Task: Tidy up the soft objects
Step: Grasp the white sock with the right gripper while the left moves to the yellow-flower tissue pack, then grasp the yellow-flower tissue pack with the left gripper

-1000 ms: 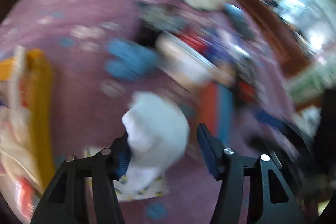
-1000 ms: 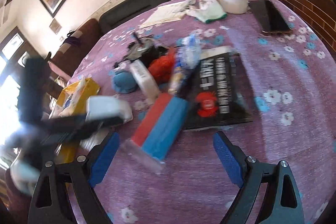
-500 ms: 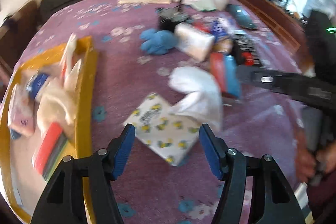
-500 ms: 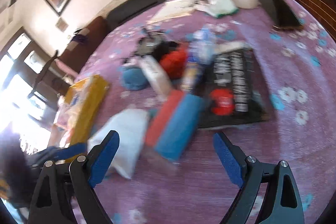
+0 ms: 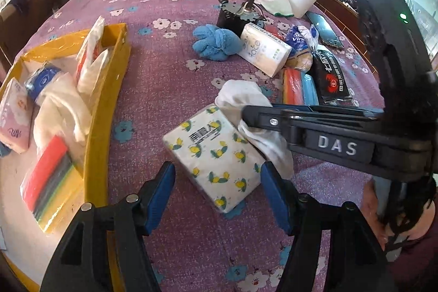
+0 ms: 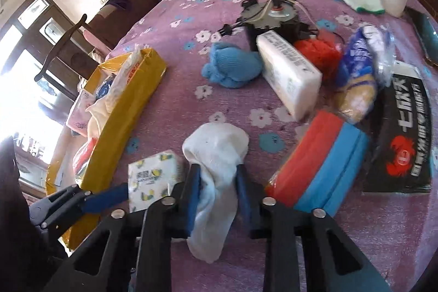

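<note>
A white sock lies crumpled on the purple flowered tablecloth, one end draped over a lemon-print tissue pack. My right gripper is shut on the sock's near end. From the left wrist view it comes in from the right, and the sock bulges beyond its tip. My left gripper is open astride the pack's near corner, its pads off the pack. One blue finger of it shows beside the pack. A yellow tray of soft goods stands at the left.
A blue knitted ball, a white tissue pack, a red and blue sponge pack, a black packet and a motor crowd the far right. The person's hand is at lower right.
The white sock was between my left fingers a second ago and now lies on the table. My right gripper swung left and shut on it. My left gripper now frames the tissue pack.
</note>
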